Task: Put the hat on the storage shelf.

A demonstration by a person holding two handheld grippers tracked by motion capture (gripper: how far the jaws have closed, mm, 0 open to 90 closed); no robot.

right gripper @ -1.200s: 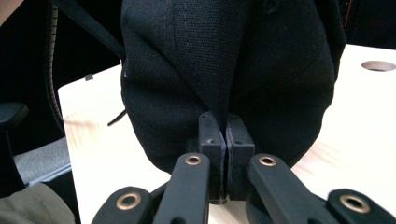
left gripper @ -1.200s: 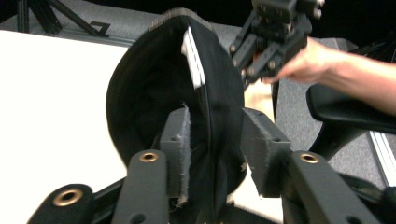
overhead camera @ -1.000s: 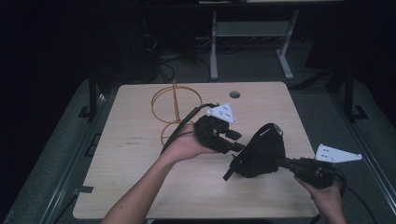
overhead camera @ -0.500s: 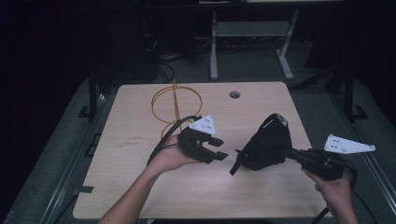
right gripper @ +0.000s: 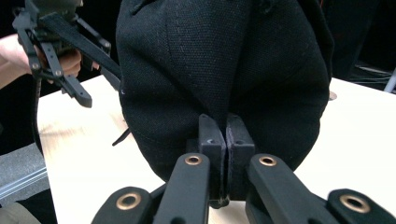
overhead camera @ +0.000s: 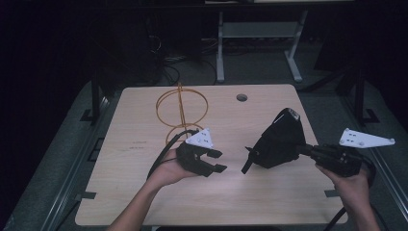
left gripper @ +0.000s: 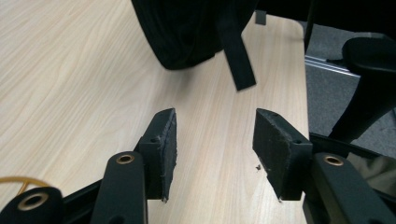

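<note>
The black fabric cap is held up above the pale wooden table, at about four o'clock from the table's middle. The right gripper is clenched on a fold of its cloth, and no gap is seen between the pads. The left gripper is near the table's middle with its jaws spread wide and nothing between them. It points toward the cap's thin black strap, which hangs loose at the cap's nine o'clock side. A yellow wire ring stand is at eleven o'clock, well apart from both.

I think the main risk is the small pinch: if the left gripper pulls the strap, the cloth may slip out of the right one. The strap also swings freely, so the jaws could close on air.
</note>
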